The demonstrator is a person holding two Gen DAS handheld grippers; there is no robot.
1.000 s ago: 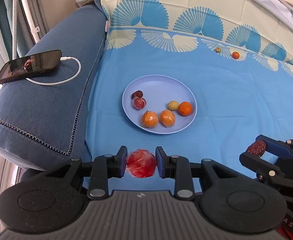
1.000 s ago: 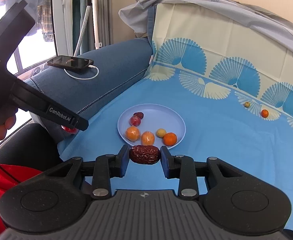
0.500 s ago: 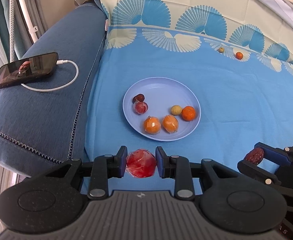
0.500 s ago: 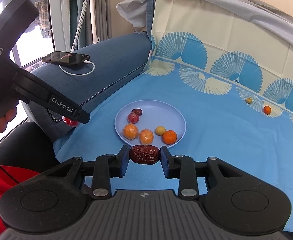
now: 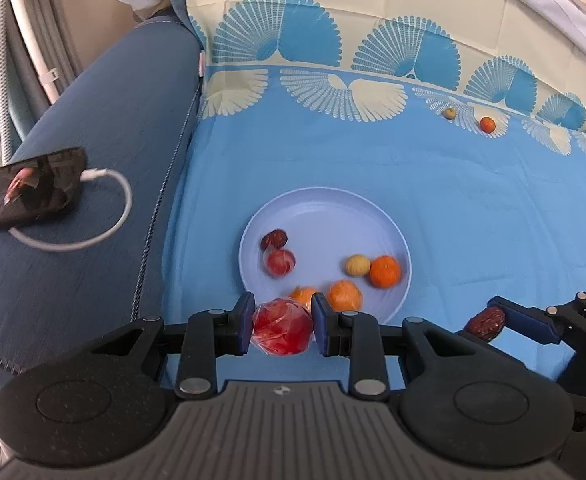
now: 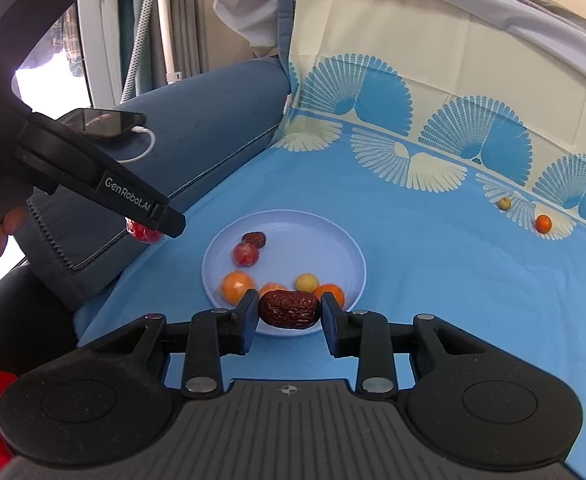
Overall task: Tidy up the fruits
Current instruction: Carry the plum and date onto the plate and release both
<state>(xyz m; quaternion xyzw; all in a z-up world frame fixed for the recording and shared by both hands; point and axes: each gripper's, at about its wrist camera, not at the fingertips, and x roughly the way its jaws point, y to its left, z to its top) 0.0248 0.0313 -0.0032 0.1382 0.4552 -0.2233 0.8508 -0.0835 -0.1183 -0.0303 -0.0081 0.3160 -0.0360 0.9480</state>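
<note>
The left hand-held gripper (image 5: 281, 326) is clamped on a wrapped red fruit (image 5: 281, 327) at the near edge of the plate (image 5: 333, 208). The right hand-held gripper (image 6: 289, 314) grips a wrinkled dark red date (image 6: 289, 309) lengthwise, over the plate's near rim. The plate lies on a blue cloth (image 6: 433, 280) and holds six fruits. Two small fruits, one yellowish (image 6: 504, 203) and one orange (image 6: 543, 223), lie well apart near the cloth's patterned border. A phone (image 5: 27, 190) rests on the sofa armrest (image 5: 105, 152).

Lettering on the left gripper

White "GenRobot.AI" runs along the left gripper (image 6: 149, 232) finger arm in the right wrist view; higher on its body, "AS" shows (the word's start is cut off), and nothing else reads.
</note>
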